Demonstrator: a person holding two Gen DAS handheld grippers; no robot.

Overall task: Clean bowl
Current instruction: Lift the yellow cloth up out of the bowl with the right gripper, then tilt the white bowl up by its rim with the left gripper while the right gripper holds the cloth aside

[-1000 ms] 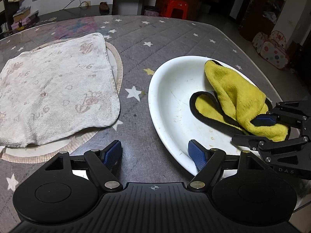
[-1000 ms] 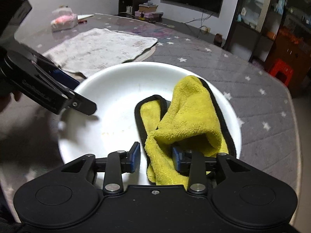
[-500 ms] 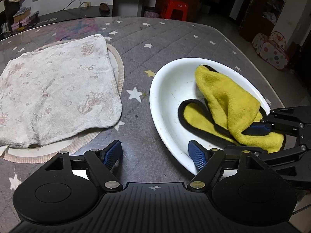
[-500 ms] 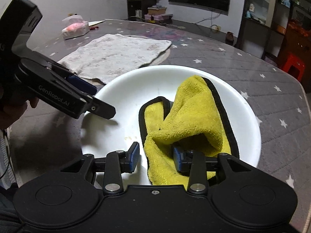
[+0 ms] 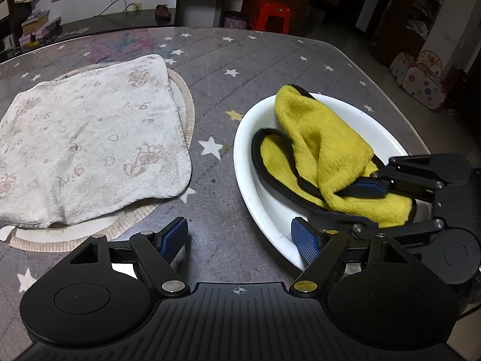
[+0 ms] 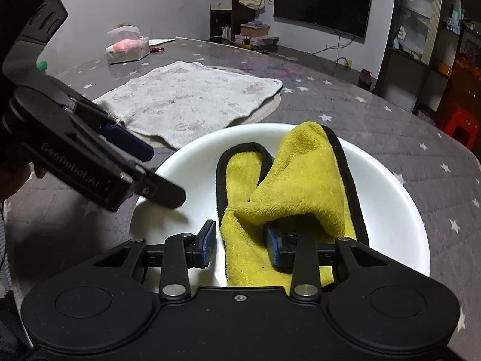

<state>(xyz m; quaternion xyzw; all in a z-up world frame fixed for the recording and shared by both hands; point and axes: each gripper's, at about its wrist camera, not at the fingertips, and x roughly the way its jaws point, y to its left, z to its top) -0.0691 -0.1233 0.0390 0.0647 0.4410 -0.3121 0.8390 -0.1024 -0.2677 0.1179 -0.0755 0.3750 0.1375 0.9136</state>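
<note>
A white bowl (image 5: pixel 249 180) (image 6: pixel 390 204) sits on the grey star-patterned table. A yellow cloth with black trim (image 5: pixel 318 144) (image 6: pixel 297 186) lies bunched inside it. My right gripper (image 6: pixel 242 245) (image 5: pixel 365 201) is shut on the near fold of the cloth, the cloth filling the gap between its blue pads. My left gripper (image 5: pixel 240 237) (image 6: pixel 150 174) is open and empty, its right finger (image 5: pixel 305 245) over the bowl's near rim, its left finger over the table.
A pale printed towel (image 5: pixel 87 138) (image 6: pixel 192 99) lies on a round mat (image 5: pixel 188 99) to the left of the bowl. A tissue pack (image 6: pixel 127 48) sits at the table's far side. The table edge runs close behind the bowl.
The right gripper has pushed the yellow cloth across the bowl toward its left and far side. The left gripper has stayed at the bowl's rim.
</note>
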